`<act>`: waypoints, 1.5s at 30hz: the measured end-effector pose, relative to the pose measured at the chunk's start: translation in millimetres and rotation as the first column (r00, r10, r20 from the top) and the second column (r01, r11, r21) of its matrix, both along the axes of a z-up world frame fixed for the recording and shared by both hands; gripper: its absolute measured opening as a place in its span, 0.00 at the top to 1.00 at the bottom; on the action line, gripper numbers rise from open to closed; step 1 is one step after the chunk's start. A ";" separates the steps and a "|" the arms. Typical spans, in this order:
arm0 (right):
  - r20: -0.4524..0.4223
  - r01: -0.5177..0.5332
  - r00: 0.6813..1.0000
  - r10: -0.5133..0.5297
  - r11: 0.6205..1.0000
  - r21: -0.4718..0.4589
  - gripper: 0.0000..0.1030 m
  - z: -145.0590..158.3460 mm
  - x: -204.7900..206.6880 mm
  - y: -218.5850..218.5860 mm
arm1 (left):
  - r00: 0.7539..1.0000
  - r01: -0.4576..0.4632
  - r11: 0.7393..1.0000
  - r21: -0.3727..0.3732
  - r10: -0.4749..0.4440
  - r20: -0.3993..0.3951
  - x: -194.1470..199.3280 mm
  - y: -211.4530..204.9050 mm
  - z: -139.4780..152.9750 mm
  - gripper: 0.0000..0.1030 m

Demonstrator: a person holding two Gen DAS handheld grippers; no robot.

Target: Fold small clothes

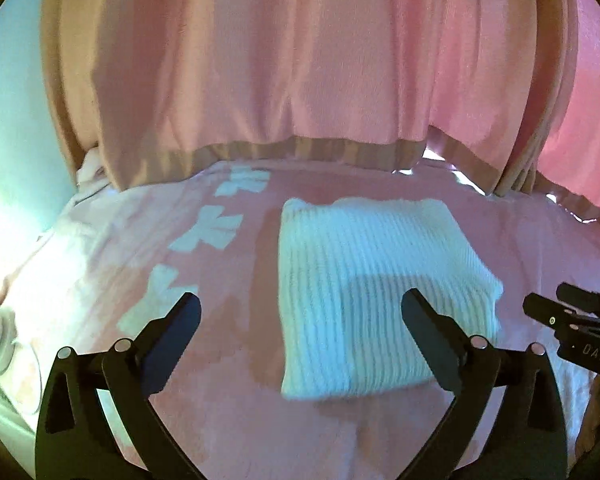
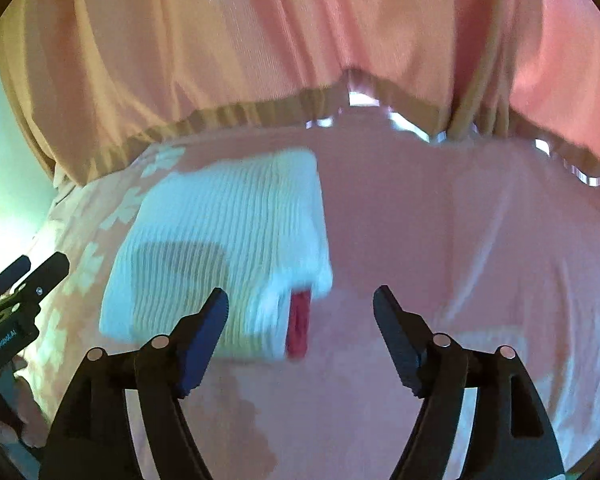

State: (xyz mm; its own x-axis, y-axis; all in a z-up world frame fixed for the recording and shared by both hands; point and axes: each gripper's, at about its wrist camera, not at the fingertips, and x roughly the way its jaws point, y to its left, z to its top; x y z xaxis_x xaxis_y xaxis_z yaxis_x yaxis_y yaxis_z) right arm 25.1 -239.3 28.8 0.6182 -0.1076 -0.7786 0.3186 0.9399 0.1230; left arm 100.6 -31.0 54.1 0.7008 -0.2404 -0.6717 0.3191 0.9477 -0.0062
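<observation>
Left gripper (image 1: 300, 312) jaws spread wide, nothing between them, hovering over the near edge of the folded white ribbed garment (image 1: 376, 292); right gripper (image 2: 300, 300) jaws also wide apart and empty, just off the garment's right near corner, where a red tag (image 2: 299, 326) sticks out. Garment lies flat as a neat rectangle on the pink bedsheet (image 1: 240, 420), a row of pale bow prints (image 1: 212, 232) to its left. Pink curtain (image 1: 300, 60) with a tan hem hangs behind the bed, hem reaching the sheet
</observation>
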 end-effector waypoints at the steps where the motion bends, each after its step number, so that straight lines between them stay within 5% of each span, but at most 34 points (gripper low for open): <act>1: -0.008 0.003 1.000 -0.003 1.000 0.010 0.29 -3.9 -5.9 2.7 | 1.000 -0.011 1.000 0.010 0.011 -0.008 -6.1 2.5 -5.1 0.05; 7: -0.044 0.017 0.999 -0.017 1.000 0.001 0.28 -25.6 -40.2 18.2 | 0.997 -0.073 0.994 0.076 0.074 -0.014 -37.8 15.8 -33.9 0.05; 15: -0.031 0.007 0.999 -0.009 0.997 -0.082 0.28 -34.9 -62.7 30.1 | 0.994 -0.099 0.993 0.071 0.103 -0.046 -62.0 24.3 -53.9 0.05; 28: -0.013 -0.012 1.000 0.010 0.993 -0.117 0.28 -39.8 -72.5 36.5 | 0.999 -0.040 0.994 0.106 0.040 0.000 -75.9 7.9 -56.3 0.05; 45: -0.009 -0.036 0.999 0.036 0.988 -0.152 0.28 -45.1 -71.6 63.1 | 0.996 -0.071 0.994 0.078 0.074 -0.042 -72.3 11.3 -63.5 0.05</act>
